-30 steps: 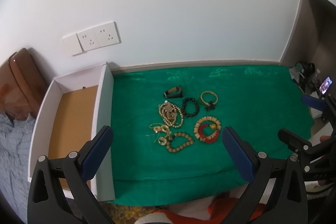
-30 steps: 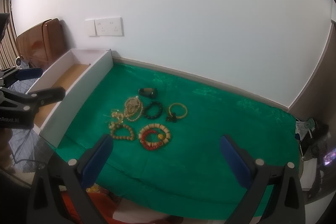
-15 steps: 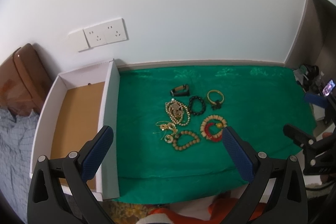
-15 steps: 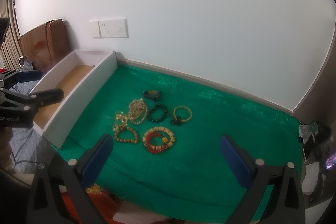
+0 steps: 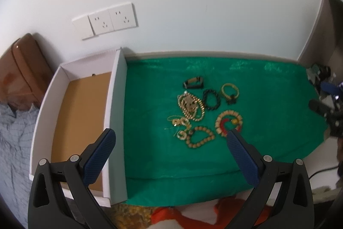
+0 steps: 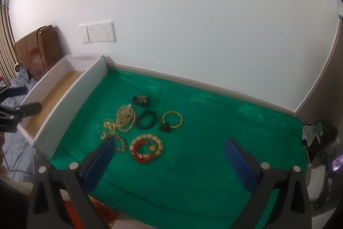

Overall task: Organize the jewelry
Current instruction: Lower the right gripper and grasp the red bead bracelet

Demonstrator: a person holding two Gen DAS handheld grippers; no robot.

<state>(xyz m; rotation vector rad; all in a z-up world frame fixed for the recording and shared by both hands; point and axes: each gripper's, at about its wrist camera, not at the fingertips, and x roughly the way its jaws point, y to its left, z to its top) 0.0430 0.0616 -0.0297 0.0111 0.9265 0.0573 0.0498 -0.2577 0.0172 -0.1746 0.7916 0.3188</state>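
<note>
Left gripper (image 5: 170, 137) is held with jaws spread wide, nothing between the blue pads (image 5: 99, 155); it hangs above the near edge of the green cloth (image 5: 268, 121). Right gripper (image 6: 169, 148) is likewise wide apart and empty, above the cloth's near side.

All jewelry is seen clustered mid-cloth, none in the box:
- black clasp piece (image 5: 193, 83) at the far end of the cluster, lying alone
- gold pearl-type necklace (image 5: 190, 106) piled just in front of it
- black bead bracelet (image 5: 211, 99) touching the necklace's right side
- gold bangle (image 5: 230, 92) with a dark charm, just right of the black bracelet
- gold chain tangle (image 5: 179, 125) near the necklace's front left
- wooden bead bracelet (image 5: 200, 137) at the front, touching the tangle
- tan block bracelet (image 5: 228, 122) with a red bead bracelet (image 6: 142, 151) nested inside it, front right; partly hidden by the left gripper's right pad in the left wrist view

White open-top box (image 5: 114, 121) with a brown floor is set along the cloth's left edge, against the wall. Its floor shows nothing on it where visible. A triple wall outlet plate (image 5: 105, 21) is mounted above the box. A brown headboard (image 5: 21, 72) and grey checked bedding (image 5: 12, 143) are seen left of the box.
</note>
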